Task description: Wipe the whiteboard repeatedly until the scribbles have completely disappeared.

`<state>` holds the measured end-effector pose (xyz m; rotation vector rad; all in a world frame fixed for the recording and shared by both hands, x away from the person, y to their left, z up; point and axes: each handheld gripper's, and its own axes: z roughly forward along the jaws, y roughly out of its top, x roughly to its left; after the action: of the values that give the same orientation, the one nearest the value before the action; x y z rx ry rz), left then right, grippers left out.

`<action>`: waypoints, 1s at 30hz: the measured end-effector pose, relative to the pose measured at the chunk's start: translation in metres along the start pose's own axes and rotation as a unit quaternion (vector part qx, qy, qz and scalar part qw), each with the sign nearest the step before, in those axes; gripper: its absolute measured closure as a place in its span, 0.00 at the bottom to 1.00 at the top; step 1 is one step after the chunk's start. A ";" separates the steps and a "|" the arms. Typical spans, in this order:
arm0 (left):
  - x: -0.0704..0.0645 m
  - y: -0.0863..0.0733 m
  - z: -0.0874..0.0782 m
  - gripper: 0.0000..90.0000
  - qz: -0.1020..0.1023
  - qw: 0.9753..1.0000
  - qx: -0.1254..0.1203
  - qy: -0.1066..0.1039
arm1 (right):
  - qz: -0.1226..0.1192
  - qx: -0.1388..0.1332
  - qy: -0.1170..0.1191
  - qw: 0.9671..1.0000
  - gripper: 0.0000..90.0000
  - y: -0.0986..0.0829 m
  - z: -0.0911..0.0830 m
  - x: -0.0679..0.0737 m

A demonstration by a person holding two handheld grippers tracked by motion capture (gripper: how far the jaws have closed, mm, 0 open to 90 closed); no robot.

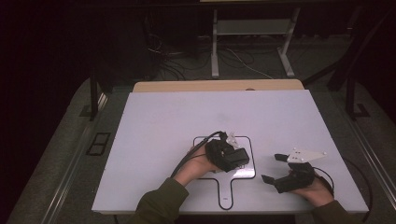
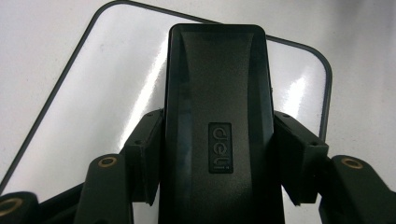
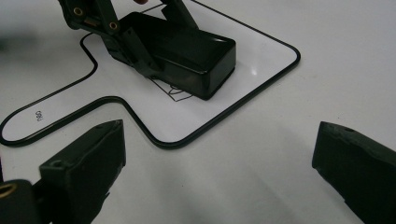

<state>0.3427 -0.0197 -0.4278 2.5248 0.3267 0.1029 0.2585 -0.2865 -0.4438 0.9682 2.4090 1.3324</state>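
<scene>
Near end of black box point(image 2: 217, 135) cut off by the frame, glossy with embossed "deli" label, clamped in left tool point(image 1: 232, 156) on the outlined mat point(image 1: 243, 173) mid-counter point(image 1: 159, 121), right tool point(image 1: 274, 169) gaping, empty.

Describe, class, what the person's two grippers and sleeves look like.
Both the left gripper and the right gripper are black with two blocky jaws and brass-coloured pivot rivets. Each carries a pale grey three-cornered plate and trails a black cable. The sleeves are olive green.

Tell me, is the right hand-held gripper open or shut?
Open. The right hand-held gripper has its two black jaws spread wide apart over the white table, with nothing between them.
</scene>
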 end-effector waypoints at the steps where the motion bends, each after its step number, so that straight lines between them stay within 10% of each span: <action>1: 0.004 -0.001 -0.001 0.43 -0.004 1.000 0.001 0.004 | 0.000 0.000 0.000 1.000 0.02 0.000 0.000 0.000; 8: 0.029 -0.016 -0.009 0.43 -0.056 0.998 -0.011 0.027 | -0.001 0.001 0.000 1.000 0.02 0.000 0.000 0.000; 21: -0.014 0.006 0.005 0.43 0.013 1.000 -0.004 -0.015 | -0.001 0.000 0.000 1.000 0.02 0.000 0.000 0.001; 30: 0.015 0.001 0.003 0.43 -0.040 0.999 -0.013 0.012 | 0.000 -0.001 -0.001 1.000 0.02 0.000 -0.001 0.000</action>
<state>0.3581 -0.0183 -0.4301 2.4840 0.4316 0.1051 0.2579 -0.2869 -0.4432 0.9681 2.4052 1.3323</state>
